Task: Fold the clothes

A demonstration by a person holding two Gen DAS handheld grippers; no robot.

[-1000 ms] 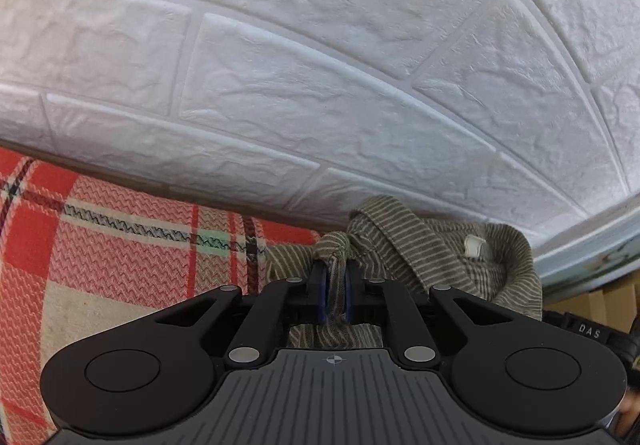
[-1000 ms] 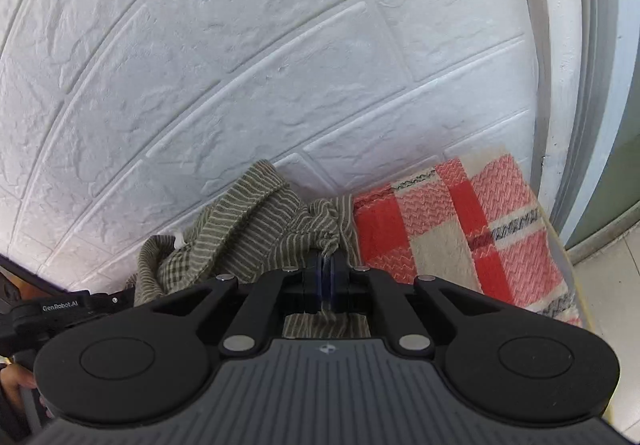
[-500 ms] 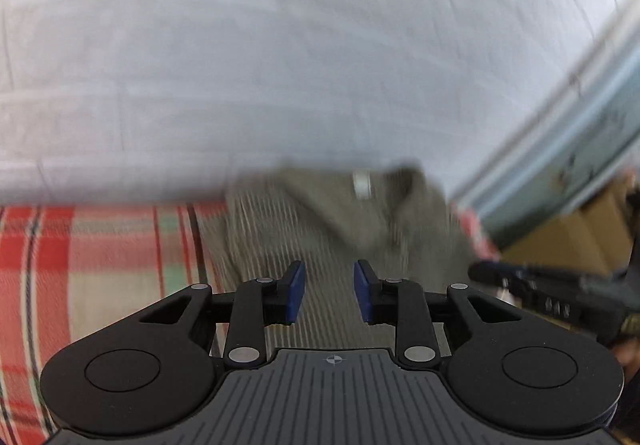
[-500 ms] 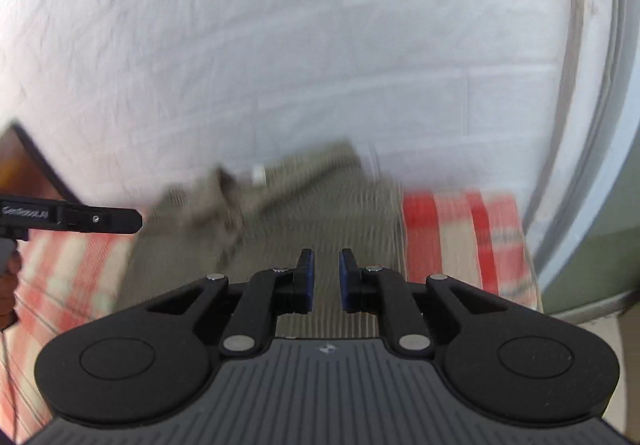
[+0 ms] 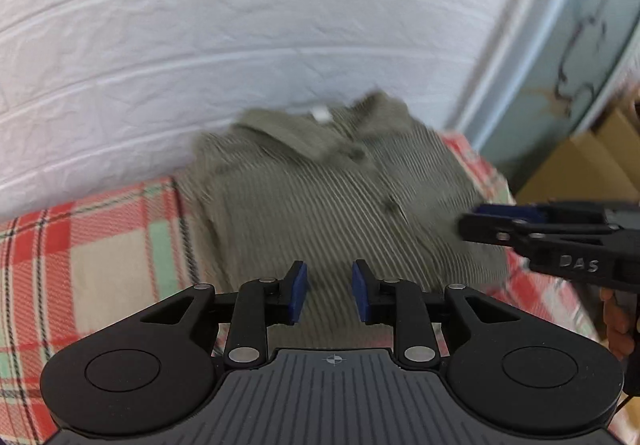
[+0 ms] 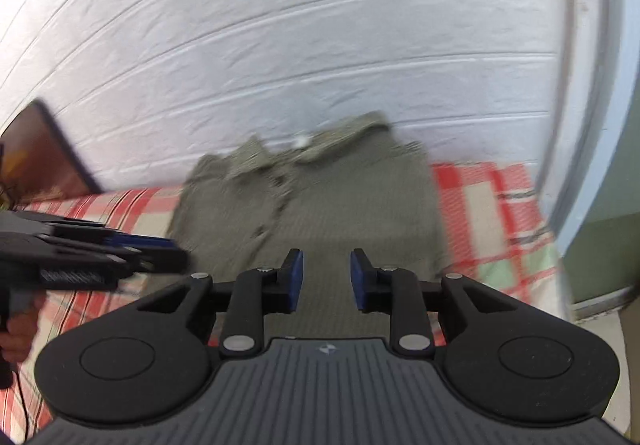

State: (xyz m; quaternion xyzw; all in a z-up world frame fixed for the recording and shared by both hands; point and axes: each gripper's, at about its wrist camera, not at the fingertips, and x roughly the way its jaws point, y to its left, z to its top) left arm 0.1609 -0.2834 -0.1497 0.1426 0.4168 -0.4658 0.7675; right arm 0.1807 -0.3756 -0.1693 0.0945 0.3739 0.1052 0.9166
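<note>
An olive striped shirt [image 5: 328, 189] lies folded on the red plaid blanket [image 5: 100, 245], collar toward the white wall; it also fills the middle of the right wrist view [image 6: 332, 197]. My left gripper [image 5: 329, 295] is open above the shirt's near edge, nothing between its blue pads. My right gripper [image 6: 325, 281] is open too, over the shirt's near part and empty. Each gripper shows in the other's view: the right gripper [image 5: 476, 221] comes in from the right edge, the left gripper [image 6: 176, 251] from the left edge. Both views are motion-blurred.
A white brick-pattern wall [image 5: 240, 45] runs right behind the shirt. A pale blue door frame [image 5: 560, 25] and brown cardboard [image 5: 592, 165] stand to the right. A dark-edged board [image 6: 48, 141] leans at the left of the right wrist view. A person's fingers [image 5: 616, 325] hold the handle.
Both grippers let go of the shirt and opened, then drew back toward me. The shirt dropped from a bunched, held-up state to lying flat on the blanket.
</note>
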